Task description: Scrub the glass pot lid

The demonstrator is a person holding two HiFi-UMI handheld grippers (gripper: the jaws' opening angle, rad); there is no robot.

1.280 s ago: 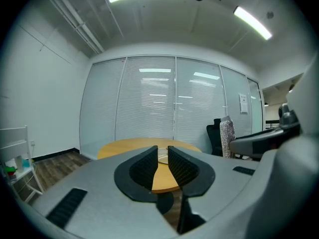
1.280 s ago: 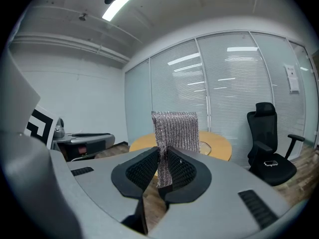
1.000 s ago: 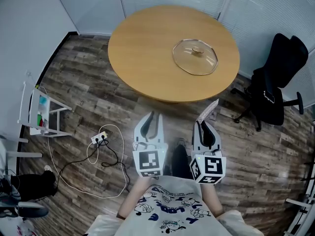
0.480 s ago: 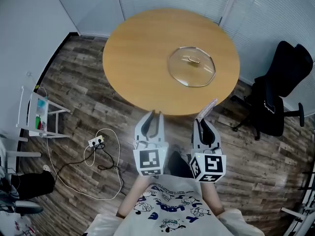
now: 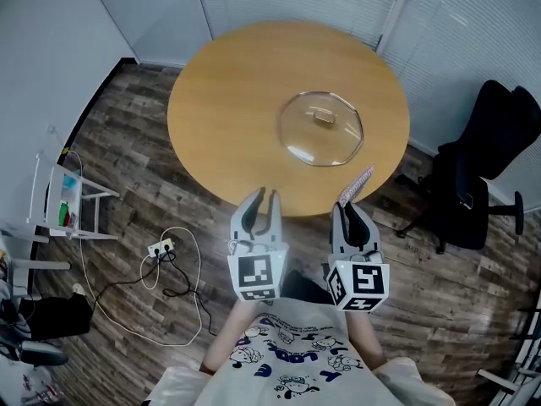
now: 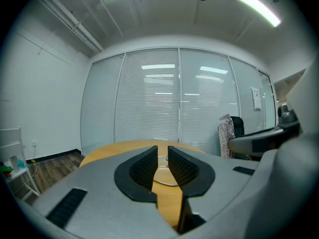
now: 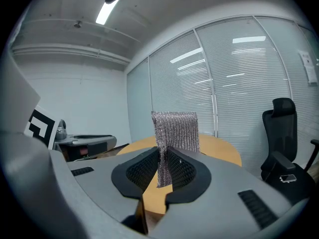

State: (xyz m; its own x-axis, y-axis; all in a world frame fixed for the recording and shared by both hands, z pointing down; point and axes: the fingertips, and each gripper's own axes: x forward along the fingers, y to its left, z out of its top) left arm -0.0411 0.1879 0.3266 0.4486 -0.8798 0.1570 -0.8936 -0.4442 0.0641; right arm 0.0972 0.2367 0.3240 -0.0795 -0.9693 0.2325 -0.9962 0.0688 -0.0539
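The glass pot lid (image 5: 321,129), clear with a small knob, lies flat on the round wooden table (image 5: 228,100), right of its middle. Both grippers hang over the floor short of the table's near edge, apart from the lid. My left gripper (image 5: 264,194) has its jaws drawn nearly together with nothing between them; in the left gripper view the lid (image 6: 163,172) shows through the slim gap of that gripper (image 6: 163,158). My right gripper (image 5: 348,208) is shut on a silvery mesh scrub pad (image 5: 358,183). That pad (image 7: 174,131) stands upright out of the right gripper (image 7: 163,166).
A black office chair (image 5: 486,167) stands right of the table. A white rack (image 5: 72,197) and a power strip with cables (image 5: 161,248) sit on the wooden floor at the left. Glass walls with blinds close the far side.
The table and lid have drawn nearer and lower in the head view as the person moved toward them. Both grippers keep their places and their states.
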